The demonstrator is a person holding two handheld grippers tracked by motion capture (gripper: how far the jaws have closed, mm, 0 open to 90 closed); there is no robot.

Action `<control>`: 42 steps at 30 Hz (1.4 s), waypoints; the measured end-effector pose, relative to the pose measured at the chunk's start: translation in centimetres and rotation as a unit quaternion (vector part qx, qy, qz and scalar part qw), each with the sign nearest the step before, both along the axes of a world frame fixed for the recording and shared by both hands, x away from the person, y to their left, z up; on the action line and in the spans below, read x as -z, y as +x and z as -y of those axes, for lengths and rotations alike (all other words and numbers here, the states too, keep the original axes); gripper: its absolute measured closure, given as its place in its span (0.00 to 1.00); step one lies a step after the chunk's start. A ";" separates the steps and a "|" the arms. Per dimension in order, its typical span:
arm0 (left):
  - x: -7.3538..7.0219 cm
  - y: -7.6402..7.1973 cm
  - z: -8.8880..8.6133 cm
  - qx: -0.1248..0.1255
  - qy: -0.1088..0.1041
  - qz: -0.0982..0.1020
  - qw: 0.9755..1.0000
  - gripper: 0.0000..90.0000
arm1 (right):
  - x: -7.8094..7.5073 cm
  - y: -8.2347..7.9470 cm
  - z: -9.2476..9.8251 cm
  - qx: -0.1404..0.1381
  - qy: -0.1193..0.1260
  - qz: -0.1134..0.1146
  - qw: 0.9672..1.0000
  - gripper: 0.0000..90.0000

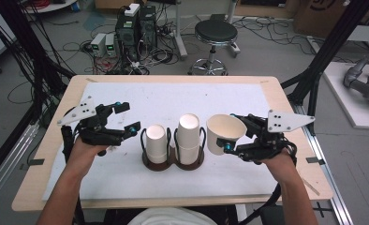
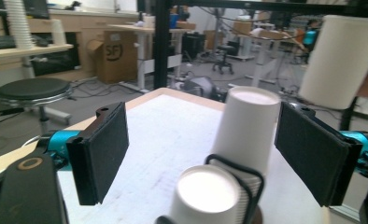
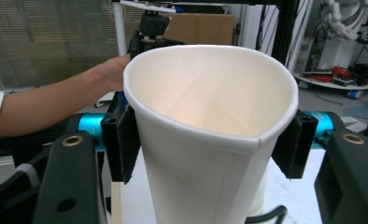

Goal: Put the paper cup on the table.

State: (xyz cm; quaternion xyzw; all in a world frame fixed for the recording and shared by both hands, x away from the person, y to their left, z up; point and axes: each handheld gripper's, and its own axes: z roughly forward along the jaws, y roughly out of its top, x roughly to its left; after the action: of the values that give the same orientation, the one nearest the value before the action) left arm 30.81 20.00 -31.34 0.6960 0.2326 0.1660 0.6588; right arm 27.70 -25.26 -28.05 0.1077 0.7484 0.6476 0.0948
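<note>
Right gripper point(image 1: 229, 132): fingers clamped on a paper cup point(image 1: 224, 132), lifted off the table point(image 1: 276, 93).
Left gripper point(image 1: 126, 117): fingers apart, holding nothing.
Cup holder point(image 1: 173, 161): near the front edge, carrying two upturned cups point(image 1: 156, 143).

You have three white paper cups: two upside down in the dark two-ring holder point(image 1: 173, 161), a short one point(image 1: 156, 143) and a taller one point(image 1: 188, 138), and one point(image 1: 224, 132) just right of it.
</note>
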 end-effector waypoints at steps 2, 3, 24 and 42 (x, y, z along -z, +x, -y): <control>0.4 0.2 -0.5 -0.010 0.000 0.001 1.000 0.20 | -0.1 -0.1 0.5 0.008 0.001 0.000 1.000 0.40; 0.7 0.4 -0.7 -0.017 0.003 -0.001 1.000 0.20 | -0.1 0.0 0.8 0.014 0.001 0.005 1.000 0.40; 6.2 2.9 -4.1 -0.106 -0.008 -0.031 0.994 0.20 | 6.9 4.8 4.8 0.232 -0.034 -0.005 0.972 0.40; 7.3 3.1 -4.4 -0.119 0.001 -0.034 0.992 0.20 | 12.8 8.7 5.1 0.321 -0.079 -0.060 0.942 0.40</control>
State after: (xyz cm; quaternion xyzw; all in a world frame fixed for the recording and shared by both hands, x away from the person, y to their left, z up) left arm 33.88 24.40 -38.61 0.6695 0.3363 0.2198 0.6248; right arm 36.41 -30.34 -40.82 0.3731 0.7272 0.5137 0.2608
